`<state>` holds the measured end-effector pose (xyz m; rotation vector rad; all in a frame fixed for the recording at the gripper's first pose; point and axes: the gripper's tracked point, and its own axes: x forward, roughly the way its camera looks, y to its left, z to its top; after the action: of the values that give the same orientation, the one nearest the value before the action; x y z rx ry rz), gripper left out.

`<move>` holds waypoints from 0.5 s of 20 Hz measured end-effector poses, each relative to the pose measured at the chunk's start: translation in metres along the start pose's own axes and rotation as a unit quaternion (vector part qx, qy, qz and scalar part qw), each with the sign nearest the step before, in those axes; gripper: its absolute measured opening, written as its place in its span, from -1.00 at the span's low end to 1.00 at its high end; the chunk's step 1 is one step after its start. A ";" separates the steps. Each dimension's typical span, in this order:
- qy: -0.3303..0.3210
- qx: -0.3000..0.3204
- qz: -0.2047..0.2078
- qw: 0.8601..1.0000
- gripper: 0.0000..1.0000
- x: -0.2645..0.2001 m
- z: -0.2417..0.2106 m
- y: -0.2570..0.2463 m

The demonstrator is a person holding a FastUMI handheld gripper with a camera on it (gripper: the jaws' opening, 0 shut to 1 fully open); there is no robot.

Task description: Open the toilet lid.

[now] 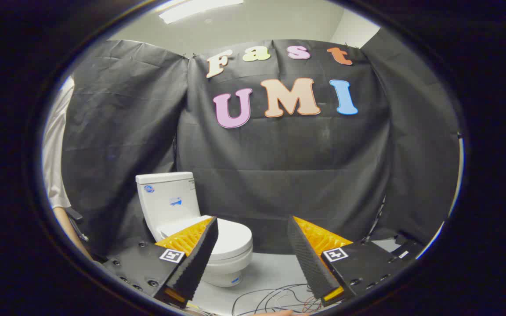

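Observation:
A white toilet (178,206) stands on the floor against the black cloth wall, beyond my left finger. Its tank (167,199) rises at the back, and the lid (231,239) lies flat and closed over the bowl. My gripper (253,221) is open, its two fingers spread wide with nothing between them. The left finger (196,259) covers part of the bowl's near side; the right finger (310,259) is off to the toilet's right. The gripper is still some way back from the toilet.
Black cloth walls close the booth on three sides. Loose cables (275,300) lie on the pale floor just below the fingers. A person in a white sleeve (55,149) stands at the far left, beside the toilet.

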<state>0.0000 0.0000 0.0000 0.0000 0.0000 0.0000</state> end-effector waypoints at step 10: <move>0.000 0.000 -0.001 1.000 0.96 0.000 0.000 0.000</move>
<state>0.0001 0.0000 0.0000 -0.0006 0.0002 -0.0011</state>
